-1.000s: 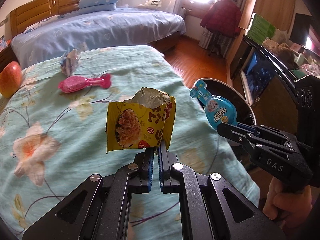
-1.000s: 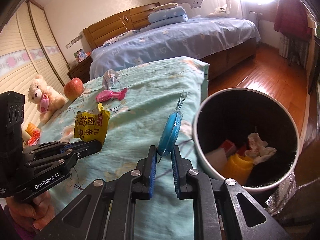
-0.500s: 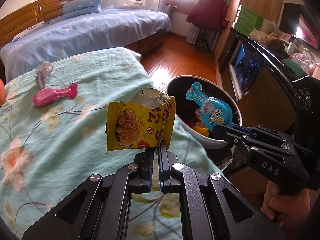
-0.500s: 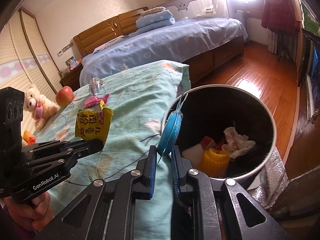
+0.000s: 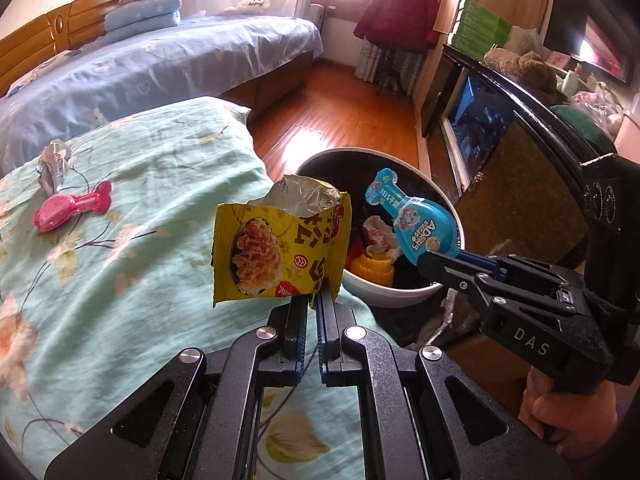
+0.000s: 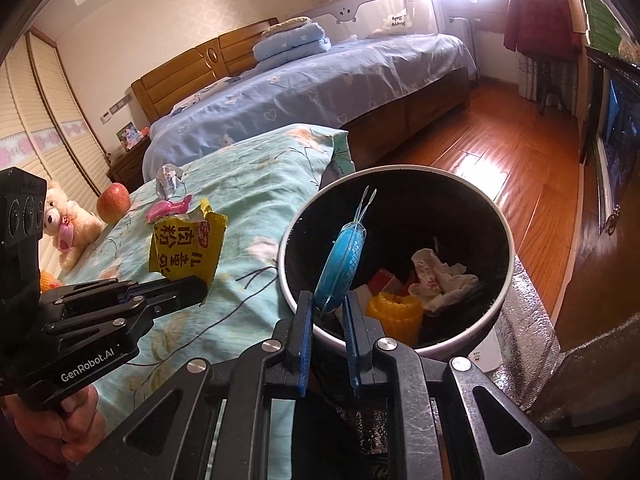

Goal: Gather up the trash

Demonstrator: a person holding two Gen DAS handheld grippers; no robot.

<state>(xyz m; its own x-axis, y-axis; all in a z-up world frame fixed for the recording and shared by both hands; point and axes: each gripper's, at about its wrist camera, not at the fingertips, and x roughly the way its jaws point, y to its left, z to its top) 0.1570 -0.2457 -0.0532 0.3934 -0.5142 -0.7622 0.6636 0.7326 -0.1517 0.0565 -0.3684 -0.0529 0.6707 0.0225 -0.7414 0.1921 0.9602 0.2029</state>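
My left gripper (image 5: 312, 300) is shut on a torn yellow snack packet (image 5: 276, 248) and holds it upright over the bed's edge; the packet also shows in the right wrist view (image 6: 186, 248). My right gripper (image 6: 326, 304) is shut on a blue toy blister pack (image 6: 340, 264), held over the near rim of the round trash bin (image 6: 496, 220). The pack (image 5: 416, 228) and bin (image 5: 384, 294) also show in the left wrist view. The bin holds a yellow cup (image 6: 394, 314), crumpled tissue (image 6: 440, 276) and other scraps.
A pink plastic wrapper (image 5: 70, 210) and a clear crumpled wrapper (image 5: 52, 162) lie on the green floral bedcover (image 5: 120, 280). An apple (image 6: 114, 202) and a teddy bear (image 6: 66, 224) sit farther back. A blue bed, wooden floor and a dark TV cabinet (image 5: 500, 152) surround the bin.
Both grippers have moved toward the bin with their loads. The blue pack has gone from over the bedcover to over the bin's rim. The bin looks nearer in both views.
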